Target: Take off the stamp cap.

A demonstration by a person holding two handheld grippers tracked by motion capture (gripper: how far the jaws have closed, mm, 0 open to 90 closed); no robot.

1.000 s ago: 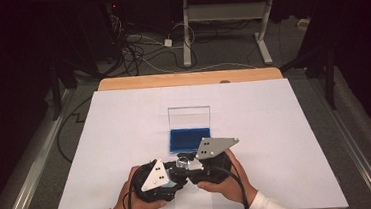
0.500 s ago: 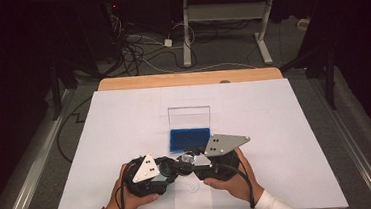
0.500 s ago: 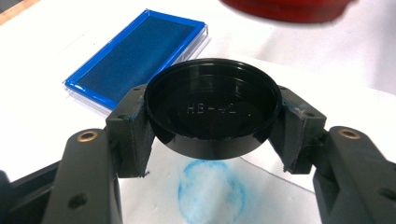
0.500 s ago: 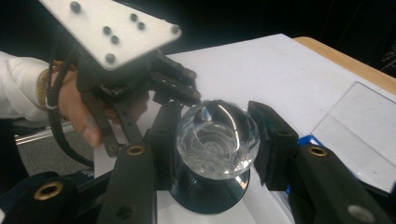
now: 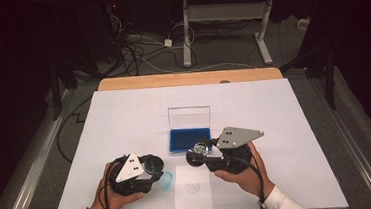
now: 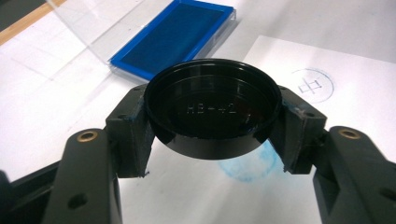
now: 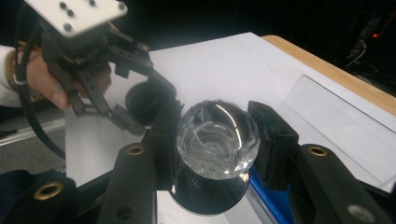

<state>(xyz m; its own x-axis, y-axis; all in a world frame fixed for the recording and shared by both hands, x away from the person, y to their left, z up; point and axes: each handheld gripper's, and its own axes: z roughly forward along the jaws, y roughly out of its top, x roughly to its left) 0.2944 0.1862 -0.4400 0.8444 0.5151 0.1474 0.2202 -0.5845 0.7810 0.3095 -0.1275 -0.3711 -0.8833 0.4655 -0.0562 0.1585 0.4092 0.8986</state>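
Stamp (image 7: 217,140) with a clear faceted knob sits clenched between the jaws of the right gripper (image 5: 203,154), lifted just in front of the blue ink pad (image 5: 190,138), whose clear lid stands open. Its black round cap (image 6: 212,112) is gripped tight by the jaws of the left gripper (image 5: 154,168), held above a pale blue smear on the white table cover (image 5: 124,114). Between both hands lies a small paper sheet (image 5: 193,190) bearing a round stamped mark.

Left gripper (image 5: 149,173) and right gripper (image 5: 208,155): black, 2 brass-pinned jaws, grey screwed plate, black cable. White sleeves; left wristband.
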